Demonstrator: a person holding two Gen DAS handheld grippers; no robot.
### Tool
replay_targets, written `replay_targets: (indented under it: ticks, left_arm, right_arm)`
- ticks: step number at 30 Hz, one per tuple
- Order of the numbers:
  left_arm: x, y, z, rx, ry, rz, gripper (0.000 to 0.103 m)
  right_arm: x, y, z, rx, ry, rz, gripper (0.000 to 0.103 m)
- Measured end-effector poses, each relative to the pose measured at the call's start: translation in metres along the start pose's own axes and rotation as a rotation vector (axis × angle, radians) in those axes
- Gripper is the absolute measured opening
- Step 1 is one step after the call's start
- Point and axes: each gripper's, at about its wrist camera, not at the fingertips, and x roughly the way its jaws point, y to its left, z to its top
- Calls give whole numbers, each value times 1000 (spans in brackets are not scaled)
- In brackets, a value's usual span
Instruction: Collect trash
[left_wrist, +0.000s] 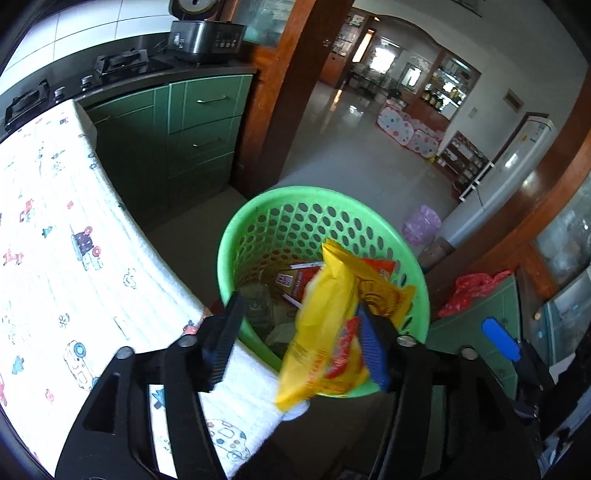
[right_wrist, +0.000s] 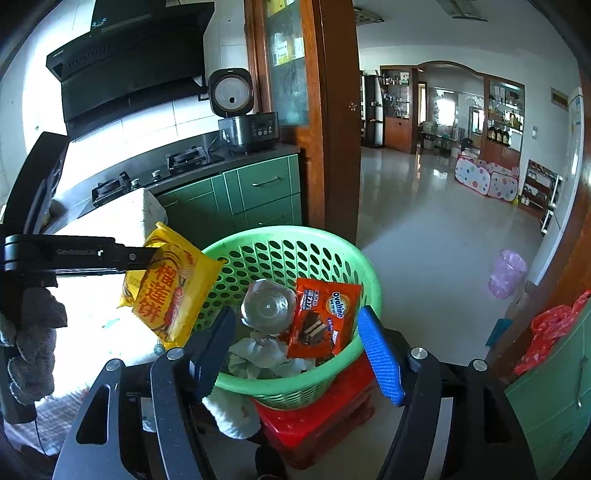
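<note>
A green perforated basket (left_wrist: 240, 221) (right_wrist: 288, 236) stands beside the table. It holds an orange Ovaltine packet (right_wrist: 321, 317), a crushed clear bottle (right_wrist: 267, 306) and crumpled tissue (right_wrist: 258, 354). My left gripper (left_wrist: 299, 304) is open above the basket's near rim. A yellow snack packet (left_wrist: 325, 332) (right_wrist: 170, 291) hangs blurred between its jaws, against the blue right pad and well clear of the left one. My right gripper (right_wrist: 295, 310) stands open over the basket with nothing between its fingers.
The basket rests on a red stool (right_wrist: 314, 417). A table with a patterned white cloth (left_wrist: 55, 258) lies to the left, green cabinets (left_wrist: 199, 136) behind. A pink bag (right_wrist: 508, 273) lies on the floor and a red plastic bag (right_wrist: 550, 328) to the right.
</note>
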Motion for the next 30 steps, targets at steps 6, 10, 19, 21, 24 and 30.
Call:
replay_targets:
  ticks: [6, 10, 19, 21, 24, 30]
  left_arm:
    - [11, 2, 1, 1, 4, 34, 64]
    - [20, 1, 1, 20, -8, 68, 64]
    - [35, 3, -6, 85, 18, 169, 66]
    - [33, 2, -8, 102, 25, 181, 68]
    - [28, 1, -12, 134, 26, 201, 70]
    - [15, 5, -22, 157, 29, 218, 78]
  right_arm:
    - [-1, 1, -1, -4, -1, -3, 67]
    - [-1, -2, -1, 1, -4, -4, 67]
    - [2, -9, -3, 21, 4, 2, 68]
    - [2, -10, -3, 25, 6, 2, 68]
    - [1, -9, -3, 31, 6, 10, 68]
    - [-2, -2, -5, 30, 7, 25, 68]
